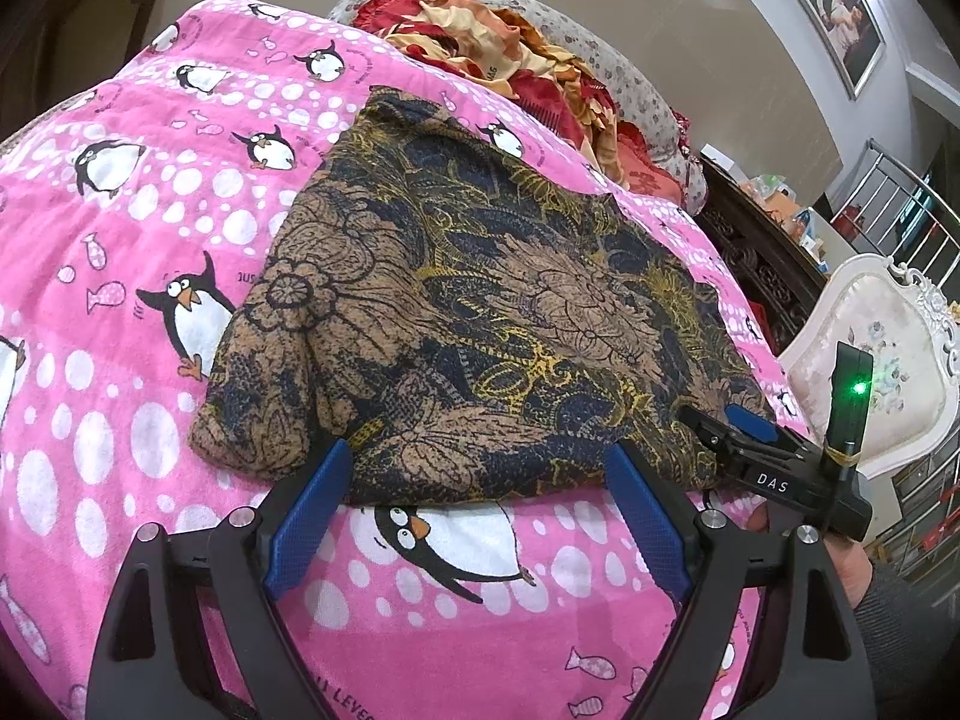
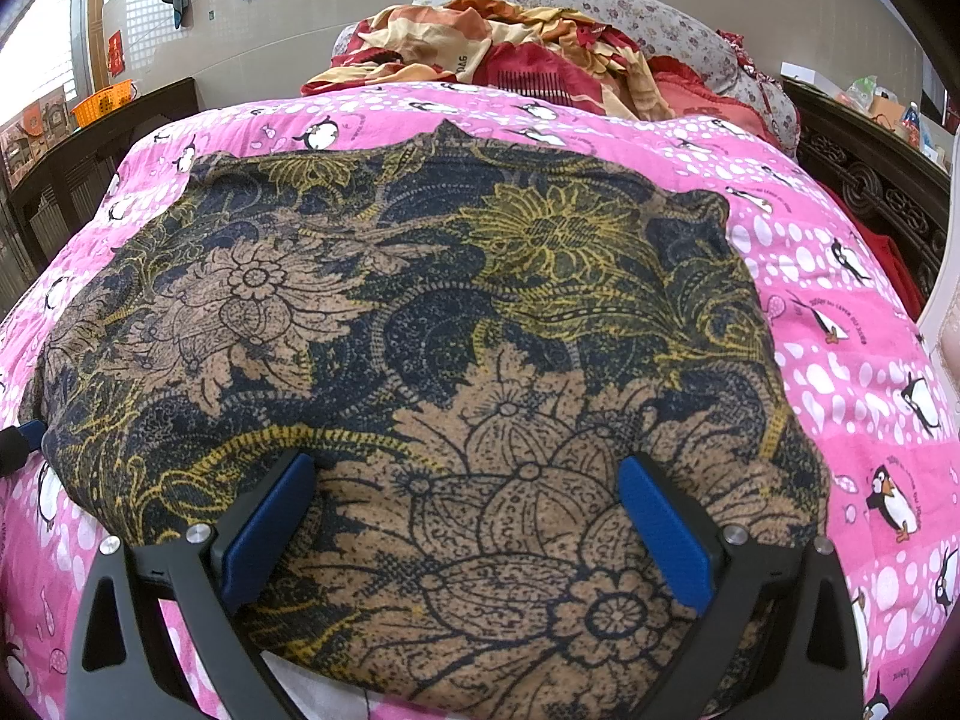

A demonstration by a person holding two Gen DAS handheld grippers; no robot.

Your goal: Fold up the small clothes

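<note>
A brown, navy and yellow floral garment [image 1: 480, 324] lies folded flat on the pink penguin blanket [image 1: 138, 240]. My left gripper [image 1: 480, 480] is open at the garment's near edge, its blue pads on either side of the hem. My right gripper [image 2: 468, 492] is open above the garment [image 2: 420, 330], its jaws wide apart. In the left wrist view the right gripper [image 1: 744, 438] shows at the garment's right corner. The left gripper's tip [image 2: 18, 441] shows at the left edge of the right wrist view.
A crumpled red and cream cloth [image 2: 498, 54] and a floral pillow [image 2: 672, 30] lie at the bed's far end. A dark carved bed frame [image 2: 870, 180] runs along the right side. A white ornate chair [image 1: 882, 360] stands beside the bed.
</note>
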